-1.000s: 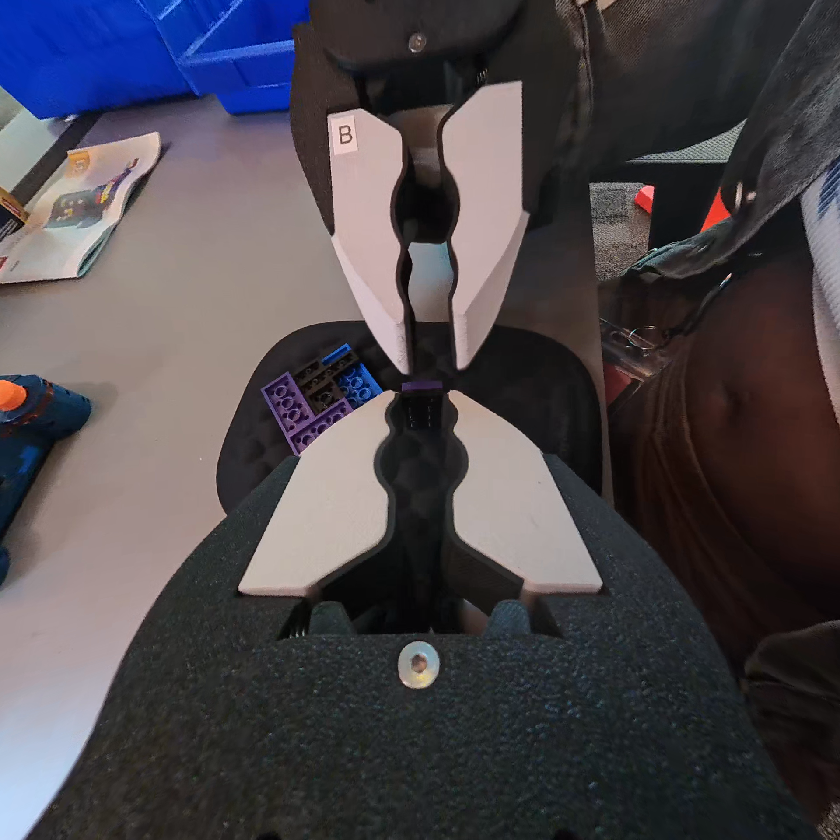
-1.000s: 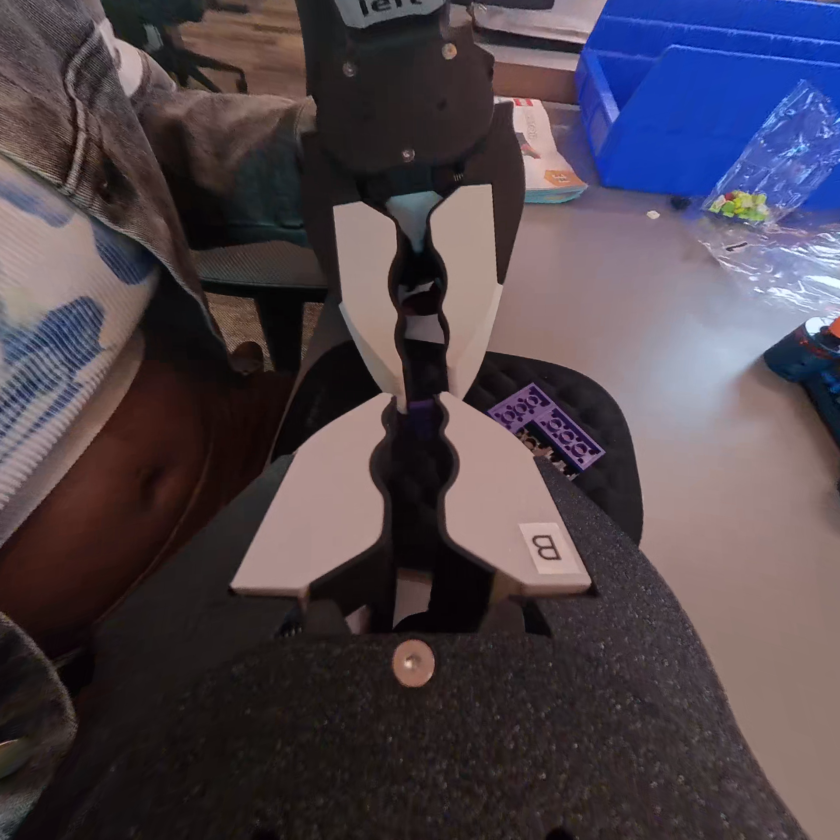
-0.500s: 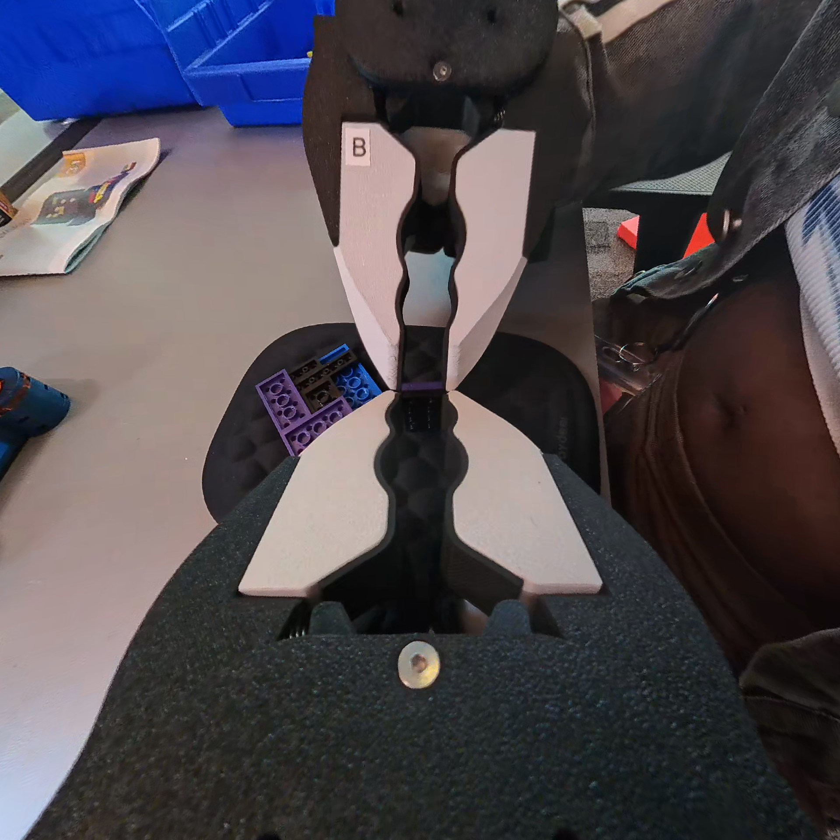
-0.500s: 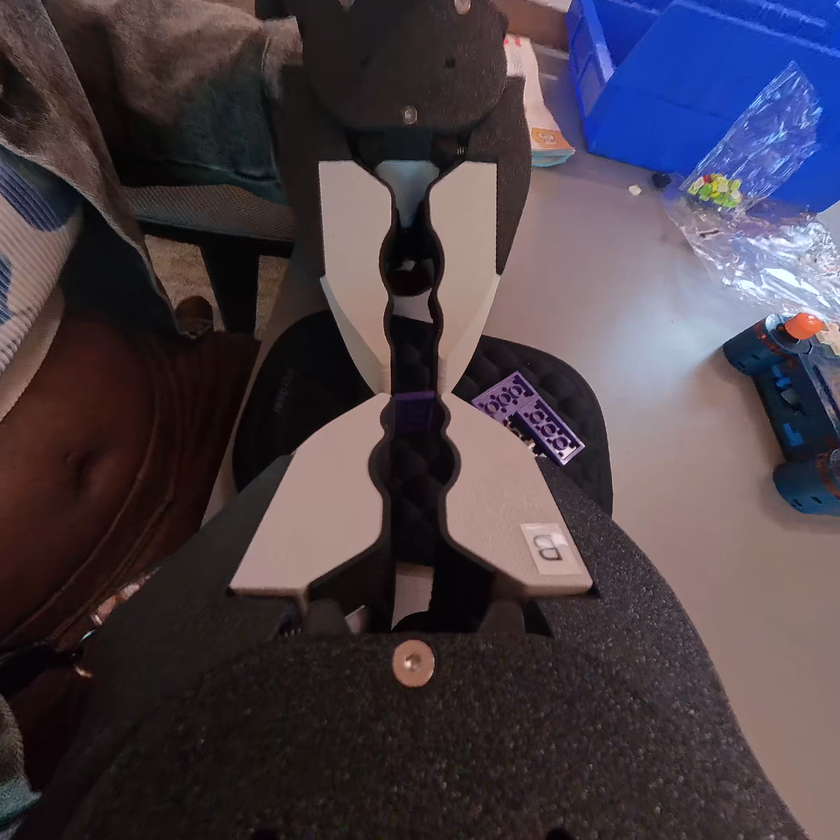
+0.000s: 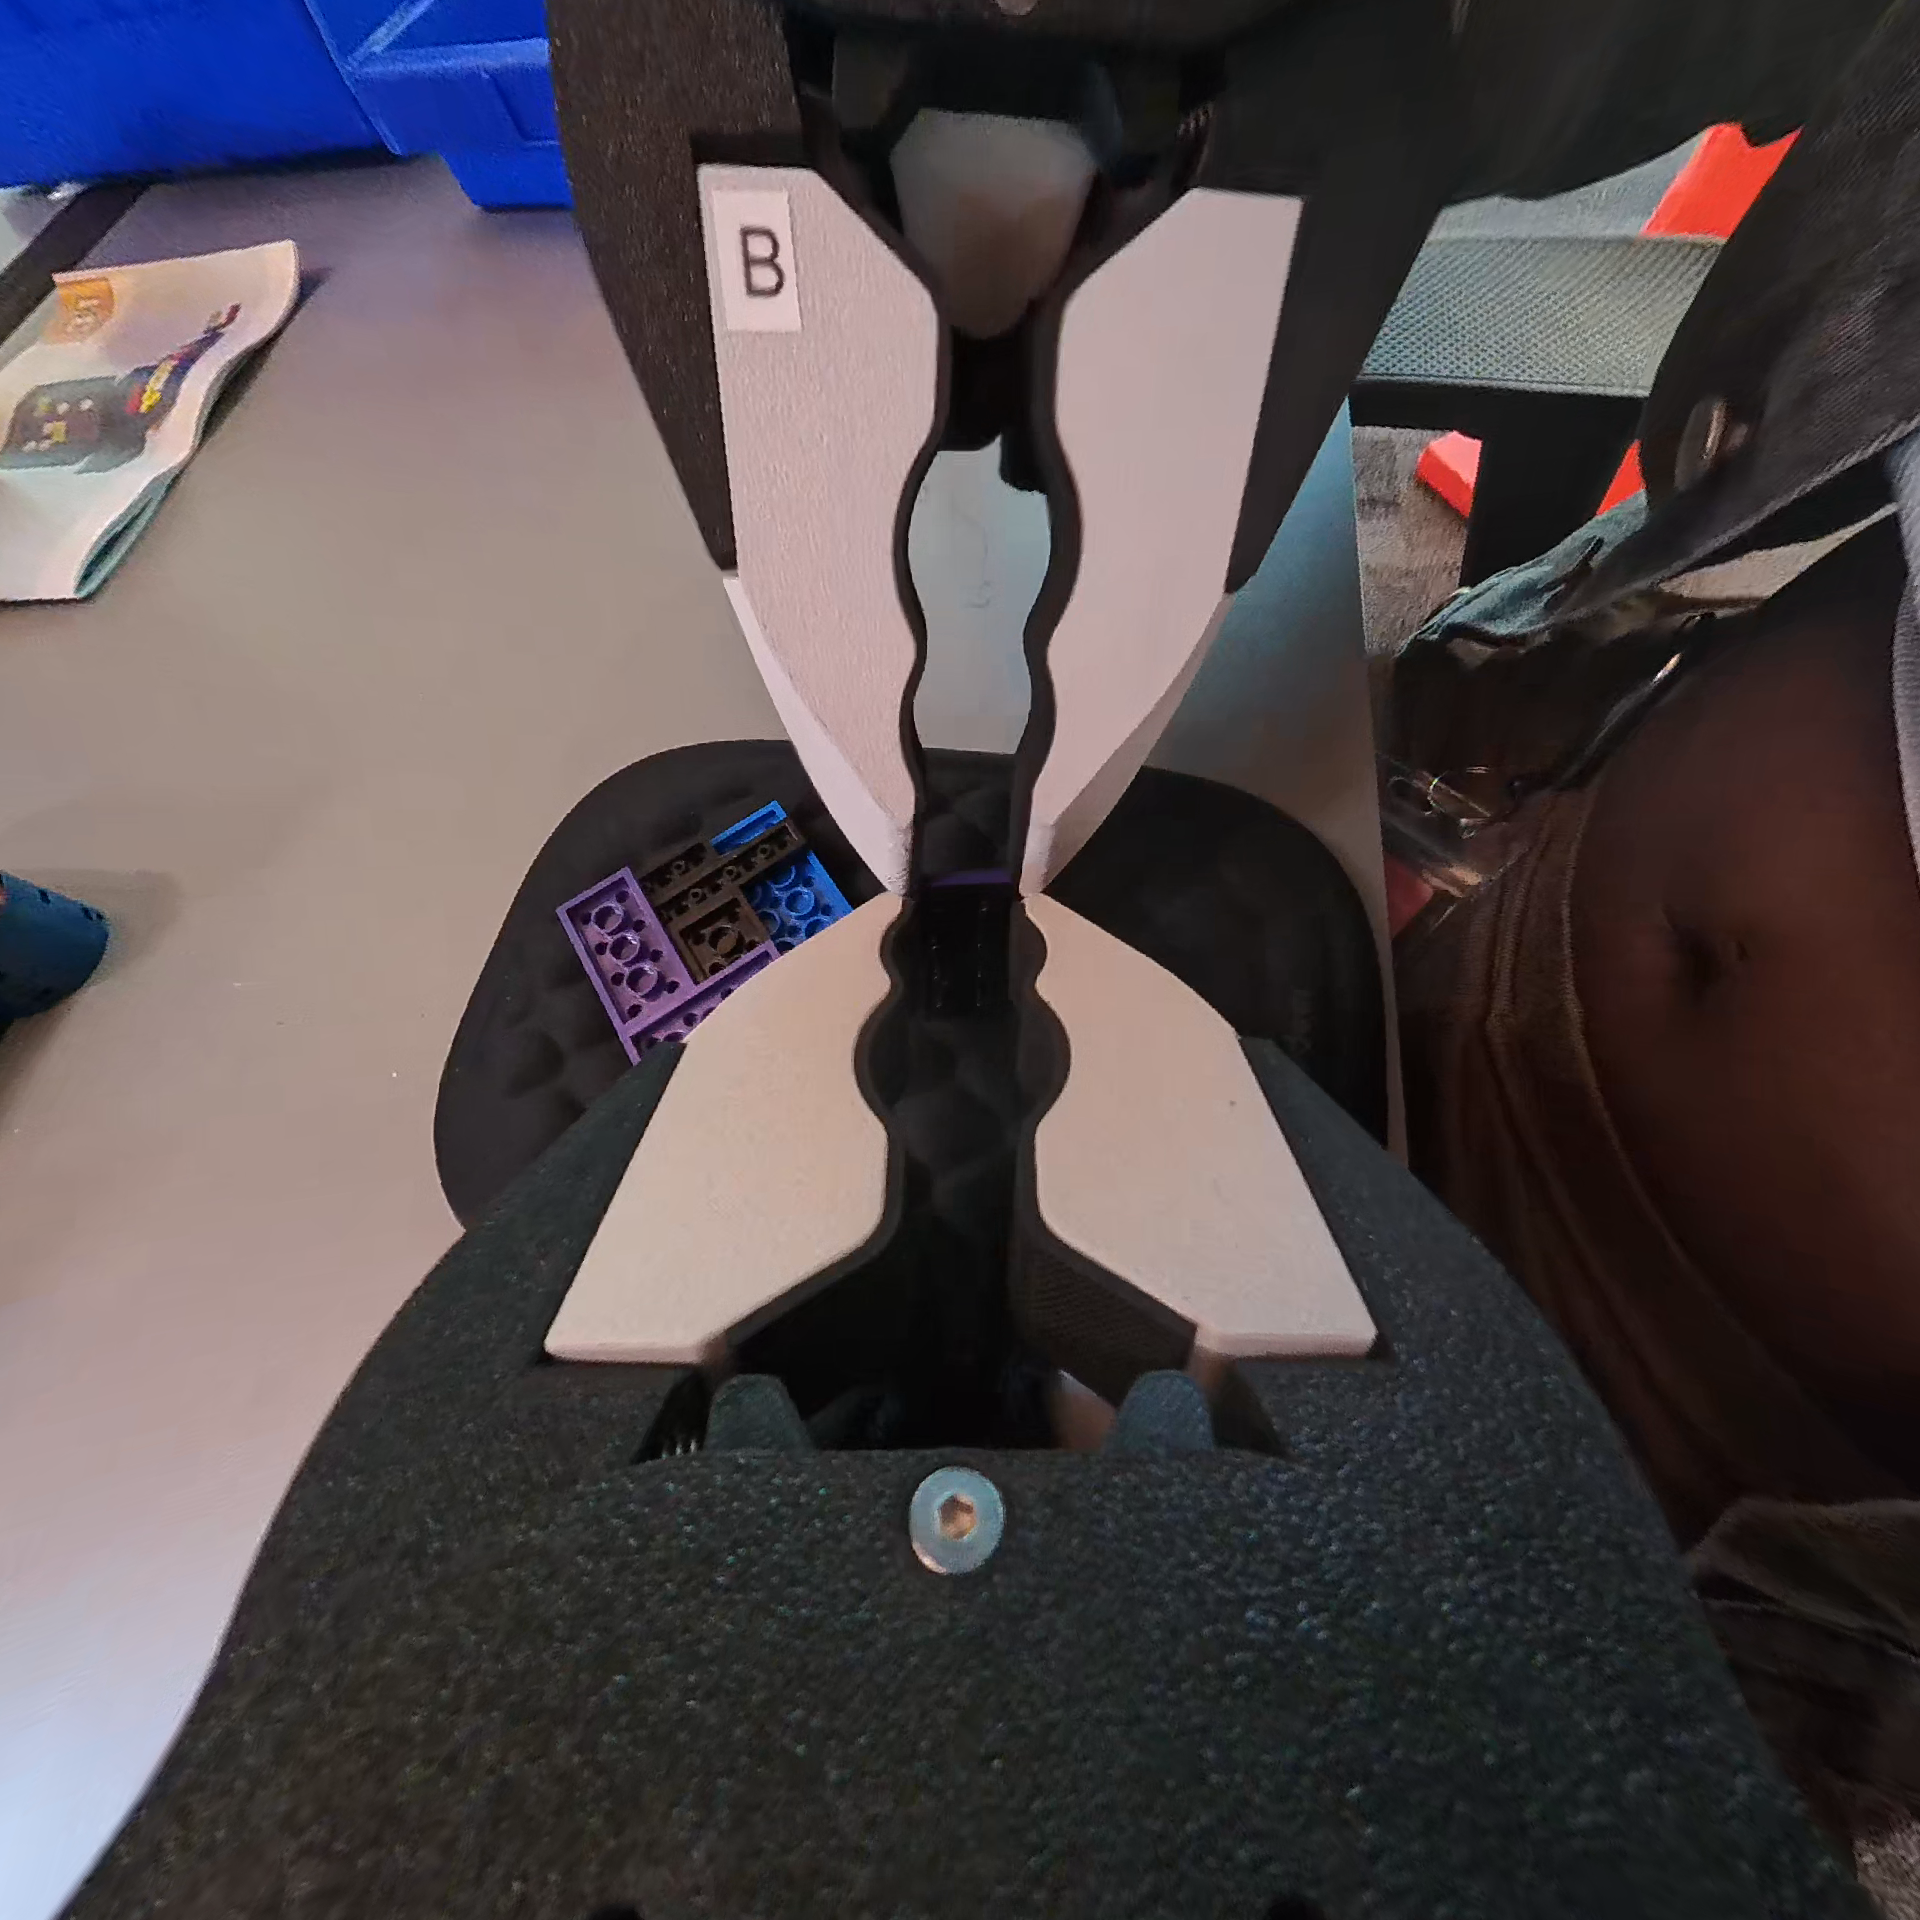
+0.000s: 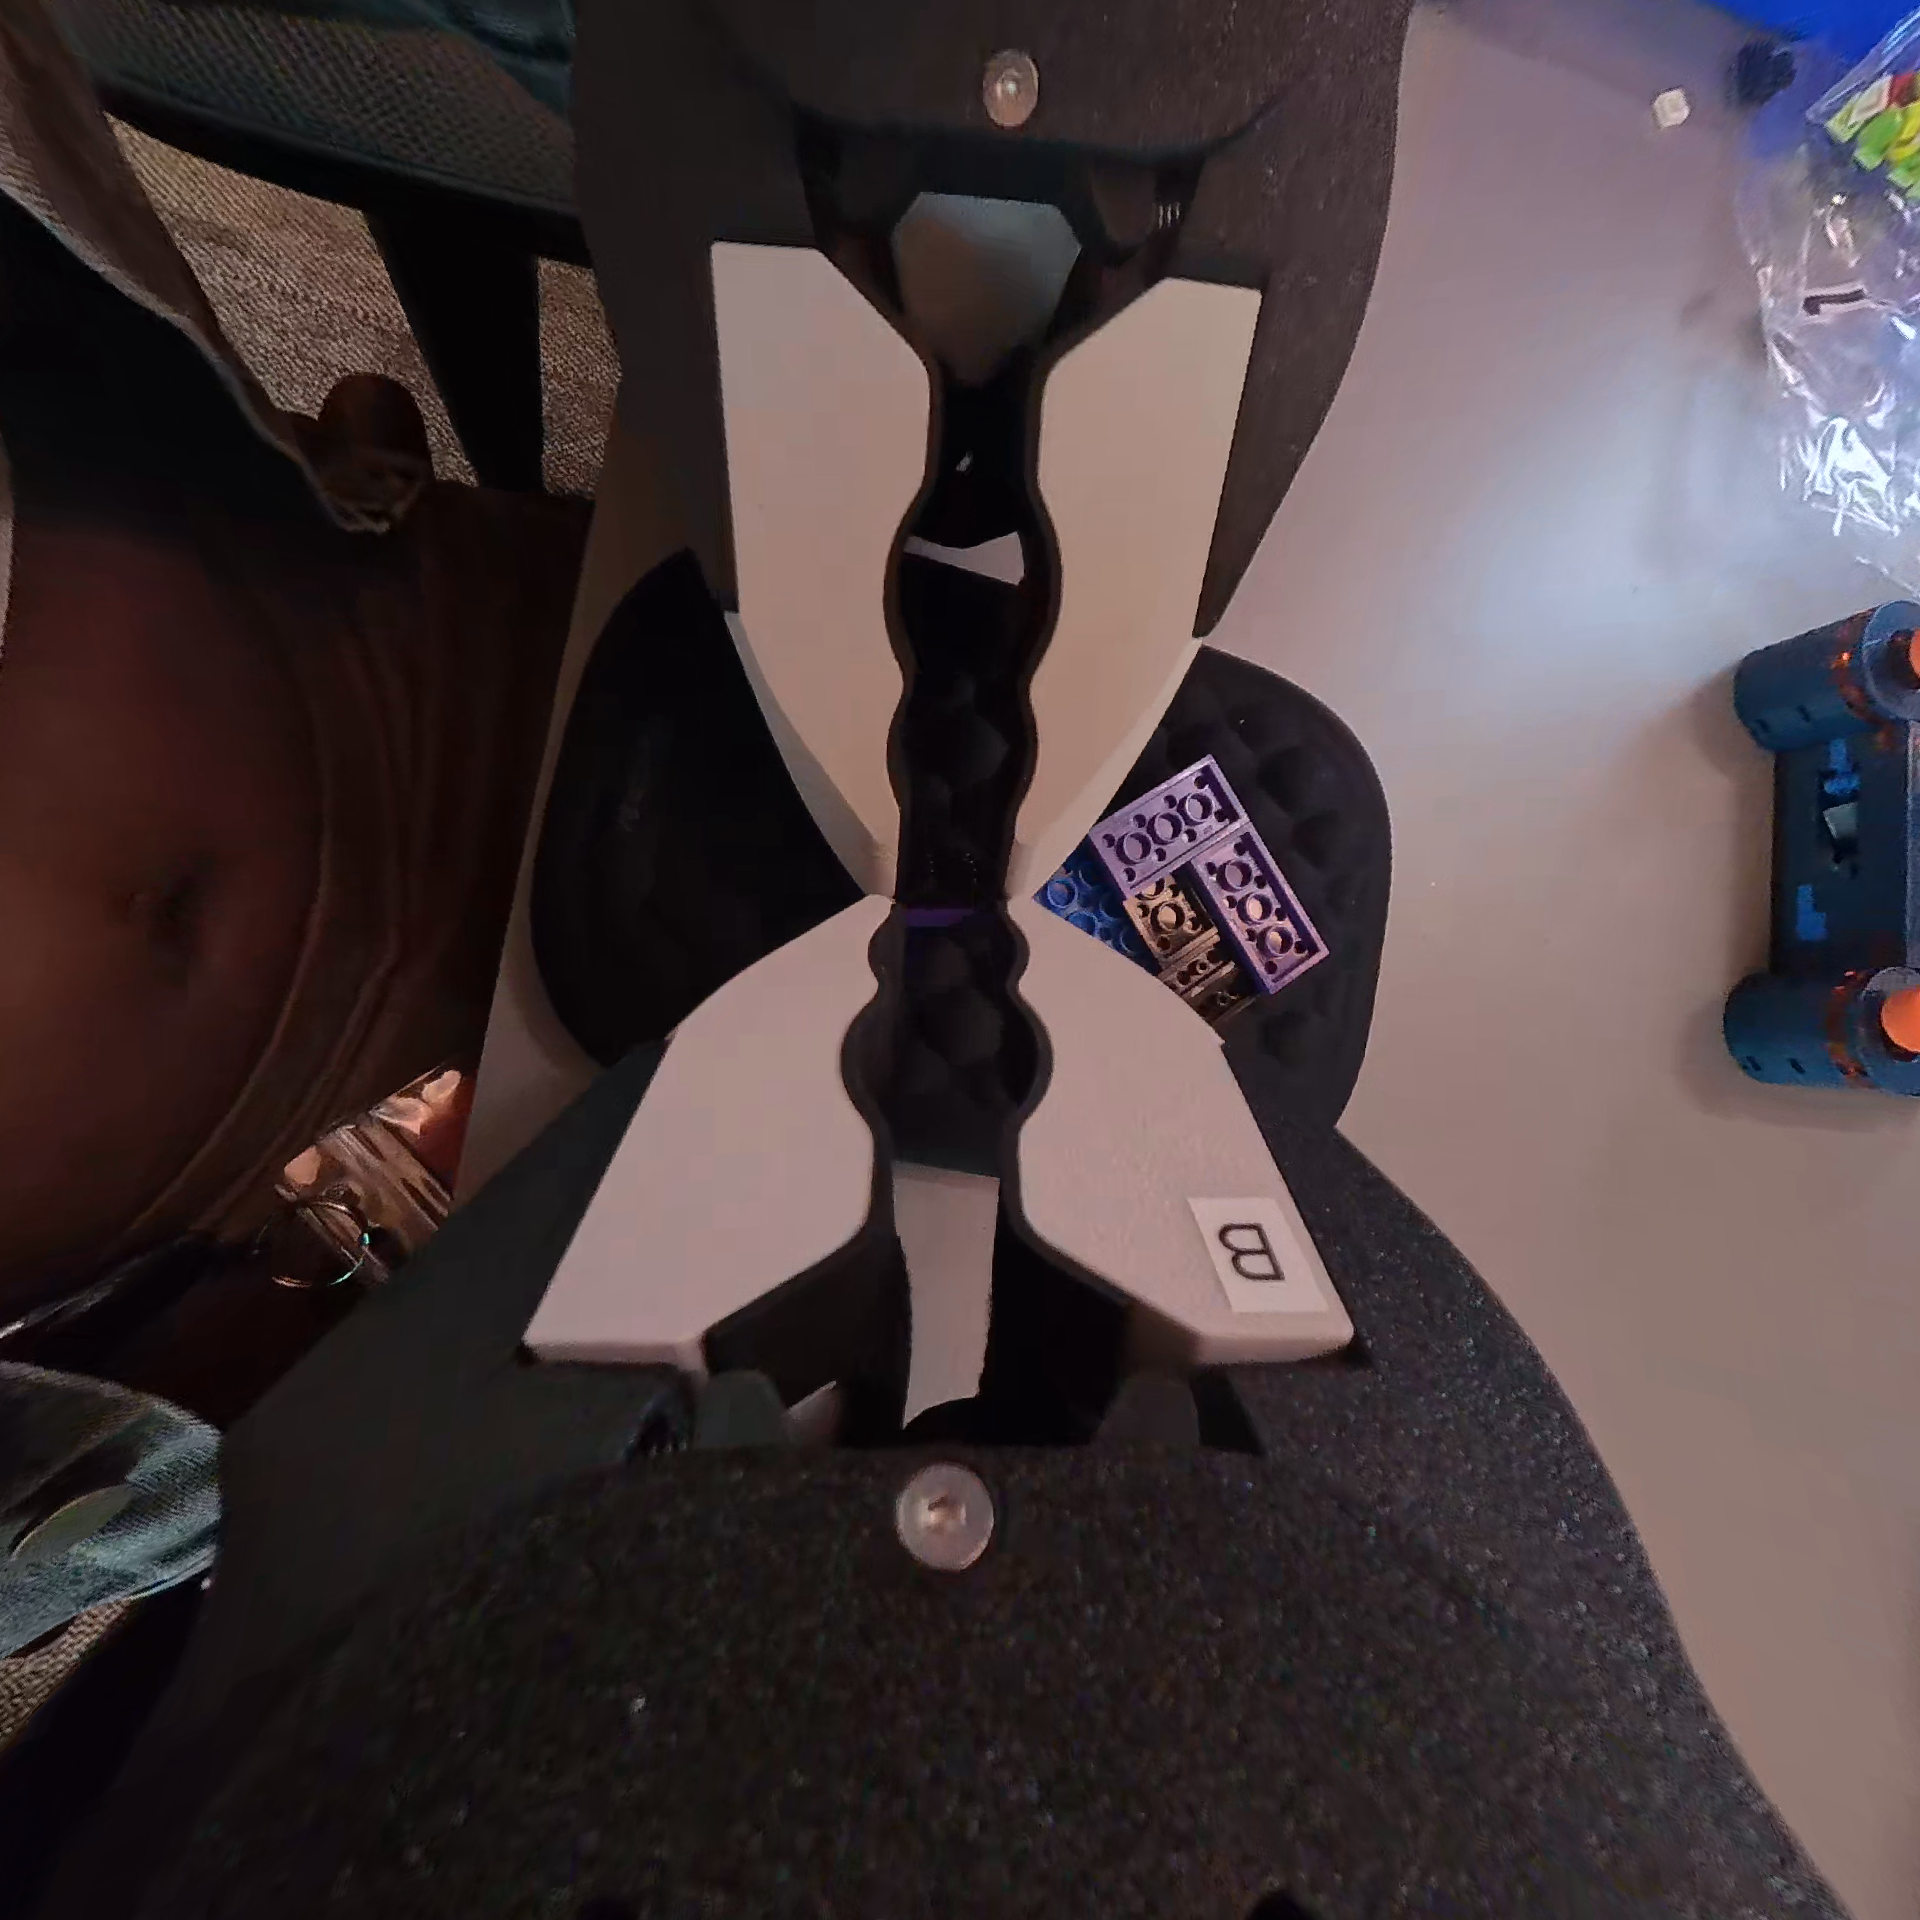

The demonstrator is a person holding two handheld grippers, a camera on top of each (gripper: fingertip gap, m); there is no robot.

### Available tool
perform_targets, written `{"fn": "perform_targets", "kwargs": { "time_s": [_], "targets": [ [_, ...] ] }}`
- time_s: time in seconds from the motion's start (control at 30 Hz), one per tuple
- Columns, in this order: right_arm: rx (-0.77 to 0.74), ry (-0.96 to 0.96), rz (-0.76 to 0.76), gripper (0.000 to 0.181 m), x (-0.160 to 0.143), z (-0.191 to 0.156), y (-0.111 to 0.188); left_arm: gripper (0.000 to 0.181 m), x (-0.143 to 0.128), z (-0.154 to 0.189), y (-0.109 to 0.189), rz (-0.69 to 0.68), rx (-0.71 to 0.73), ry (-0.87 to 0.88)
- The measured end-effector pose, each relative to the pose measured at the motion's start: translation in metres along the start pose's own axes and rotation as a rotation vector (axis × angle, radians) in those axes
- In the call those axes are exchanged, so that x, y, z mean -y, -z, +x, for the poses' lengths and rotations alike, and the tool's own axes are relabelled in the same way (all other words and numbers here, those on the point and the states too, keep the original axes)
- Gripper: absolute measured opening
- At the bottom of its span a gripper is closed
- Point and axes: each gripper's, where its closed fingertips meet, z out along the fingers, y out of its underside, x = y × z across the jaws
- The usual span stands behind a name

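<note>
My two grippers meet tip to tip above a black foam pad (image 5: 520, 1039). My left gripper (image 5: 961, 914) is shut on a small black brick (image 5: 961, 966). My right gripper (image 6: 940, 920) is shut on a thin purple piece (image 6: 940, 916), which sits against the end of the black brick (image 6: 951, 868). The right gripper also shows in the left wrist view (image 5: 961, 862), coming from above, and the purple piece (image 5: 966, 879) shows as a thin strip. A flat build of purple, black and blue bricks (image 5: 707, 935) lies on the pad (image 6: 1309, 790), beside the fingertips (image 6: 1184, 904).
The grey table (image 5: 312, 727) carries a booklet (image 5: 114, 416) at the left, blue bins (image 5: 208, 83) at the back, a dark blue toy vehicle (image 6: 1839, 862) and a clear plastic bag (image 6: 1849, 312) with small pieces. A seated person's body (image 5: 1662, 935) is close by the pad. Only a small space, under 4 cm, lies between the two pairs of fingers.
Both grippers stay tip to tip with their pieces joined. They have drawn closer and tipped downward, so the right wrist view now looks steeply down on the pad.
</note>
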Motion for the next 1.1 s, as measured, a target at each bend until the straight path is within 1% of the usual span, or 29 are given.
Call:
{"fn": "perform_targets", "kwargs": {
  "time_s": [0.1, 0.2, 0.5, 0.63, 0.77, 0.93, 1.1],
  "targets": [
    [0.016, -0.038, 0.039, 0.015, 0.003, 0.001, 0.001, 0.016, 0.001, -0.001, 0.003, 0.052, 0.003, 0.028],
    [0.023, -0.043, 0.057, 0.017, 0.006, 0.002, 0.0, 0.016, 0.002, -0.001, 0.006, 0.063, 0.013, 0.019],
    [0.032, 0.01, -0.039, 0.016, 0.003, 0.001, -0.001, 0.016, 0.001, -0.002, 0.006, 0.053, 0.016, 0.007],
    [0.03, 0.026, -0.06, 0.016, 0.002, 0.001, -0.005, 0.016, -0.002, -0.001, 0.005, 0.026, 0.026, -0.005],
    [0.03, 0.067, -0.099, 0.016, 0.002, 0.0, -0.005, 0.016, -0.003, 0.0, 0.005, 0.035, 0.037, -0.013],
    [-0.037, 0.152, -0.12, 0.015, 0.006, 0.0, -0.006, 0.016, -0.005, 0.001, 0.009, 0.055, 0.06, -0.039],
    [-0.135, 0.236, -0.203, 0.015, 0.009, -0.001, -0.006, 0.016, -0.007, 0.002, 0.011, 0.049, 0.072, -0.054]
  ]
}}
